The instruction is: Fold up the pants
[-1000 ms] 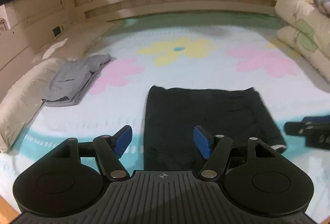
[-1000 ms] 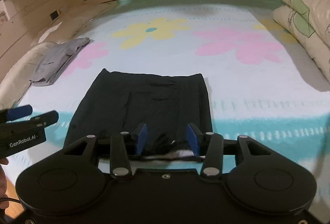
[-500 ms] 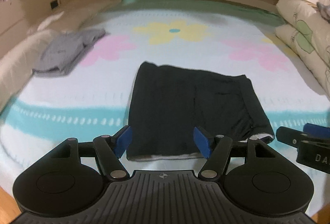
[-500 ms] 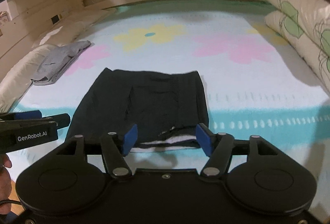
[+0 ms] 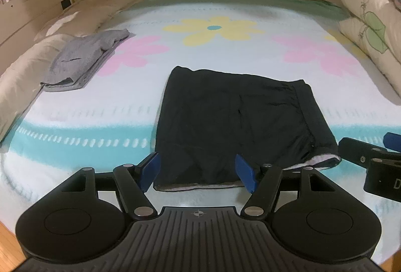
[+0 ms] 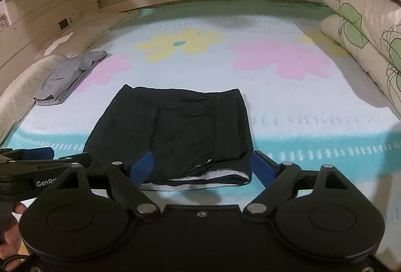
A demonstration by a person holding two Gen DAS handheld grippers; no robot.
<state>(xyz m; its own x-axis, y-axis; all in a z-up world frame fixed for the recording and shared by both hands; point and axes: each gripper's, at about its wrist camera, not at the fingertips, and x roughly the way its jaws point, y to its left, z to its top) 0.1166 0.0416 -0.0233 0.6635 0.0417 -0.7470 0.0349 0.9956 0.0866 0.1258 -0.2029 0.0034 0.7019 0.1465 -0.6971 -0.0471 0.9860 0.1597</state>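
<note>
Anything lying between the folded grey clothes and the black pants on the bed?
No. In both wrist views, only bare flowered bedspread lies between the grey clothes and the black pants.

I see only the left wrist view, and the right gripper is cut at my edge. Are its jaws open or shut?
Observer: Open. The right gripper has its jaws spread wide and holds nothing.
Operator: Where is it against the pants?
Observer: Its jaws stand on either side of the near right corner of the black pants, where a white lining shows.
Operator: Is my gripper seen from there?
Observer: Yes, the left gripper is at the left edge, and a bare hand shows under it.
</note>
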